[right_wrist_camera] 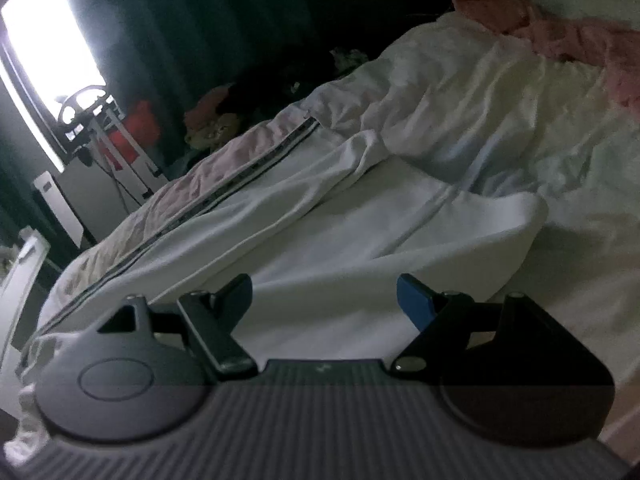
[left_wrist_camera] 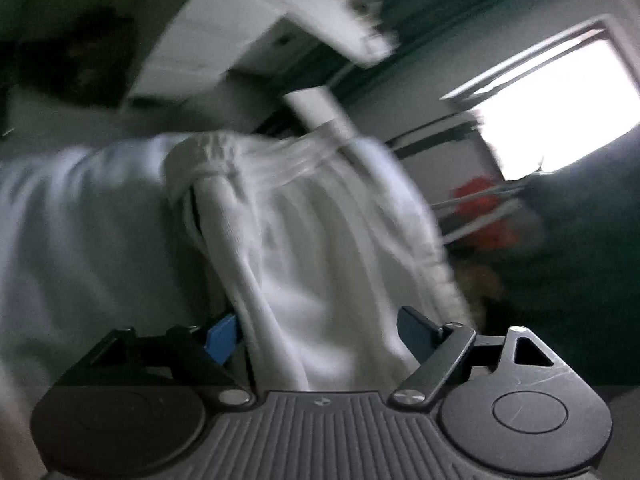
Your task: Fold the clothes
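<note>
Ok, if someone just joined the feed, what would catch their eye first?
Probably the white ribbed-waistband garment, blurred and filling the left wrist view between the open left claw. Next, the blown-out bright window at upper left of the right wrist view, and the rumpled pink cloth at the far end of the white-sheeted bed.

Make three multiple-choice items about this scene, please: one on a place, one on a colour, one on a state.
1. Where does the white garment lie in the right wrist view?
A. on the bed
B. on a chair
C. on the floor

2. What colour is the cloth at the far end of the bed?
A. green
B. pink
C. black

3. How does the right claw stand?
A. shut on a sock
B. shut on nothing
C. open

Answers:
1. A, it is spread over the bedding.
2. B, it is a pink heap.
3. C, its fingers stand wide apart with white garment between them.
</note>
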Motion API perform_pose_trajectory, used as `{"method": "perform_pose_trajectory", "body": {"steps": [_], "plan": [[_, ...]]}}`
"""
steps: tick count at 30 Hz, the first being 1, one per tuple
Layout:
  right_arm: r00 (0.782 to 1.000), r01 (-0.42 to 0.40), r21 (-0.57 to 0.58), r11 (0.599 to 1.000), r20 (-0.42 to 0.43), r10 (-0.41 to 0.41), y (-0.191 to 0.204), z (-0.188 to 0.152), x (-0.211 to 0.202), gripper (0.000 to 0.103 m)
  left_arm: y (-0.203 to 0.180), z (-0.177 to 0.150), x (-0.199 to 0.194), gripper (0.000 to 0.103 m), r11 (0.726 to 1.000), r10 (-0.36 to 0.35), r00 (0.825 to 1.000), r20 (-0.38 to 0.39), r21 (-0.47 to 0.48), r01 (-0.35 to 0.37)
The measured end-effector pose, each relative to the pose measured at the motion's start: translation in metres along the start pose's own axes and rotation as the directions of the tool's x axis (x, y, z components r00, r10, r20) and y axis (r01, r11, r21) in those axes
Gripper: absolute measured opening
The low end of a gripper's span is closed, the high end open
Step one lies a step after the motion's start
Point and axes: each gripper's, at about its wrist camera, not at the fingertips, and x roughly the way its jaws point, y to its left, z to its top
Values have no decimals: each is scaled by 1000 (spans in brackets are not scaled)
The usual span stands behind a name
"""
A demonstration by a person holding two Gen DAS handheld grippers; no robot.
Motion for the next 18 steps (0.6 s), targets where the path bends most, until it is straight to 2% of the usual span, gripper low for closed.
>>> {"method": "perform_pose_trajectory", "body": {"steps": [1,3,4,7,10,11,15,17,18], "plan": [[1000,4,-1,1000,5,-4,0,0,0,81,-2,-1,1,84,1000,2,1000,0,10,-2],[1000,11,-1,1000,14,-11,-1,0,-1,81,-3,-2,8,84,997,78,996,-38,16,-77],[1000,15,-2,1000,18,-15,-2,0,-1,81,-1,-3,13,84,993,120,991,-66,4,-120],[1000,19,26,999,12,-20,-7,1,1,81,15,-2,24,82,982,157,978,-136,-80,-169],[1000,20,70,997,-3,-20,-14,1,4,81,24,-5,36,64,955,269,943,-198,-75,-288],[1000,25,87,996,-4,-25,-17,1,5,81,25,-5,38,64,954,270,941,-204,-79,-290],[999,49,152,987,-6,-49,-28,2,7,81,21,-4,36,60,969,220,957,-187,-67,-236],[998,64,192,979,-5,-64,-35,2,7,81,18,-4,32,48,983,166,973,-161,-56,-176],[997,72,213,974,-5,-73,-39,2,7,81,16,-3,29,46,989,130,981,-141,-51,-139]]}}
